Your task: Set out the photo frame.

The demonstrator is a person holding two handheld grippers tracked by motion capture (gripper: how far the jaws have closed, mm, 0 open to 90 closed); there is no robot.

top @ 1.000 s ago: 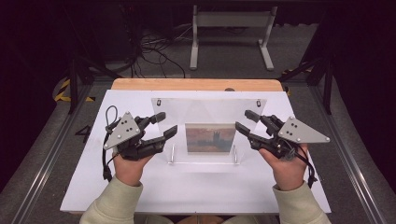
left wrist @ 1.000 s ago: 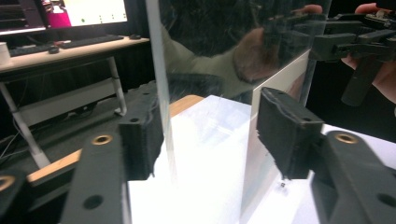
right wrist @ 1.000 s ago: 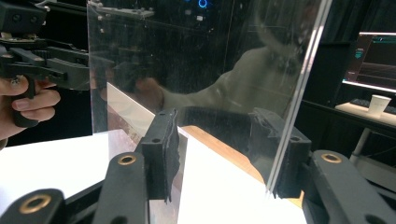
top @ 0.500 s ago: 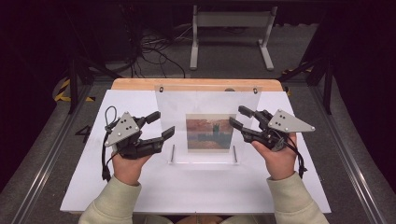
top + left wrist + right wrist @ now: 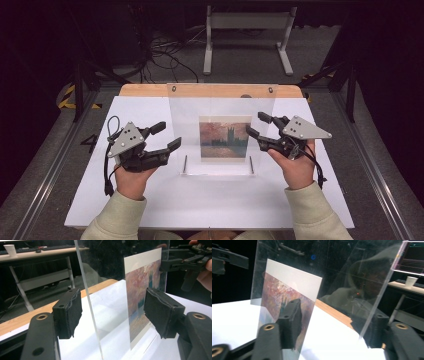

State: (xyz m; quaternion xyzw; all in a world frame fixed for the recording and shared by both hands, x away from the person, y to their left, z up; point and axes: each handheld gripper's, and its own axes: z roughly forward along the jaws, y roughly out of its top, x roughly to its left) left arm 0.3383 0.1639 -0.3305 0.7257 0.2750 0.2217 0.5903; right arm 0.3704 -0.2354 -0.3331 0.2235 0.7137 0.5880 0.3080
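Clear frame point(image 5: 222, 127) holding a painted print point(image 5: 225, 139), upright mid-table point(image 5: 150, 200).

High view: left gripper point(image 5: 167, 137) and right gripper point(image 5: 256, 126) flank its edges, jaws apart. Left gripper view: the edge stands between spread pads point(image 5: 68, 312). Right gripper view: edge likewise between parted jaws, ungripped.

We note a dim room: grey carpeted floor point(image 5: 150, 70) strewn with black cables point(image 5: 165, 52), a white-legged desk point(image 5: 245, 30) beyond the table, a paper cup point(image 5: 10, 250) on it.
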